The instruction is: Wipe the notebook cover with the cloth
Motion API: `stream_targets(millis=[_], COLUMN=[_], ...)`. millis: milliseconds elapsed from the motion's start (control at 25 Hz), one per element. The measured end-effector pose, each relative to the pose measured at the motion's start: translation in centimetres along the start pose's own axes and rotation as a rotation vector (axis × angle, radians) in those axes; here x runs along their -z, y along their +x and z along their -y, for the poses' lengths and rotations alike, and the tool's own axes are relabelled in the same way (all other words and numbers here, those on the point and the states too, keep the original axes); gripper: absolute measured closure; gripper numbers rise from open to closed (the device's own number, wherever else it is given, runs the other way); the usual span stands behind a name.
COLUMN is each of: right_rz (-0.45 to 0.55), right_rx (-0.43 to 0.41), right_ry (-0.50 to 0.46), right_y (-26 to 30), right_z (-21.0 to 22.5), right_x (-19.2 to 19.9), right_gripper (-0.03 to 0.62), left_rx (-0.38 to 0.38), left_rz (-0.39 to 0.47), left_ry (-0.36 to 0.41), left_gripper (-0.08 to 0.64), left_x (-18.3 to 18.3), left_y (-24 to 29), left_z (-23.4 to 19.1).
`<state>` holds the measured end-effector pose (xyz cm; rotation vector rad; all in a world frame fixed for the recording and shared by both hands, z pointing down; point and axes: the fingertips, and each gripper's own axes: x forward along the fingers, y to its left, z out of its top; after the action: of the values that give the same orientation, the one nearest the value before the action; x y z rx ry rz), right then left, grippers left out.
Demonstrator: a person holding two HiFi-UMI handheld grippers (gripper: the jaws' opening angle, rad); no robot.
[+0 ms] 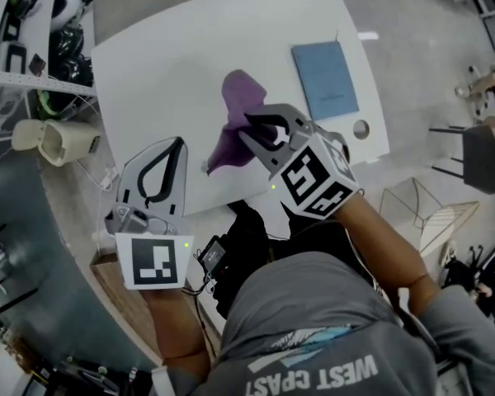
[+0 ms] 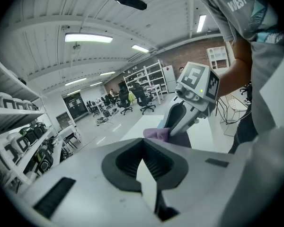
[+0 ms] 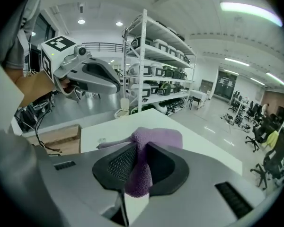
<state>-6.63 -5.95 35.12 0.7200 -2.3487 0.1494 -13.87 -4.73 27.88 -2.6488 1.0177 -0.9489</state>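
My right tool [image 3: 141, 167] is clamped on the purple cloth [image 3: 154, 138]: a fold of it stands pinched between the ribbed pads, with the rest spilling out past the tips. I judge the cloth light, soft and limp. It will drape and bunch rather than keep any shape, so a pinch at one bunched fold, as I have now, leaves most of it dangling. For wiping I would want a good pad of fabric under the tips, so that cloth and not plastic meets the cover. Its nap looks grippy enough that I don't expect it to slide out of the pads.

My left tool [image 1: 180, 141] has its jaws together on nothing and is held at the near left, over the worktop's near edge.

From the head view, the cloth hangs from the right tool over the middle of the white worktop [image 1: 165, 64]. I cannot tell whether its trailing end touches the surface. The notebook [image 1: 325, 79], blue-grey and closed, lies flat toward the far right of the worktop. It is beyond and to the right of the right tool, near the cloth but apart from it. It looks thin and light, and I judge it could skid under a sideways wipe unless the left tool steadies it.
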Motion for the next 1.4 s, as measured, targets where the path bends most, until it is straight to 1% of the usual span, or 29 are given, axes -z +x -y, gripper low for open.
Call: stream_targets(millis=[200,400,520,720,1000,1280,1400], right_rz=[0.018,0.016,0.003,-0.041,-0.096,-0.159,-0.165], right_rx=[0.068,0.129,0.157,0.180,0.172,0.101,0.089], right_ry=[0.048,0.075,0.109,0.164,0.252,0.276,0.310], right_y=[-2.8,-5.3,-6.4,-7.2,-6.5,-3.6,-3.4], right_z=[1.9,4.4,5.8,7.7,9.3,9.4,9.7], right_x=[0.8,2.6,4.8,9.7,17.2,22.7,24.6], right_gripper=[0.505,0.505,0.506,0.505,0.506,0.505,0.505], left_rx=[0.027,0.078,0.110,0.156,0.222,0.271,0.287], left_rz=[0.027,0.048,0.052,0.059,0.030,-0.011,-0.022], left_ry=[0.043,0.090,0.110,0.126,0.139,0.136,0.140], left_gripper=[0.560,0.560,0.560,0.560,0.560,0.560,0.560], left_x=[-2.7,-5.3,-6.5,-7.9,-8.2,-7.6,-7.6], left_y=[1.3,3.7,5.3,8.4,13.1,16.8,17.9], left_z=[0.6,2.1,3.4,5.4,8.6,10.8,11.6])
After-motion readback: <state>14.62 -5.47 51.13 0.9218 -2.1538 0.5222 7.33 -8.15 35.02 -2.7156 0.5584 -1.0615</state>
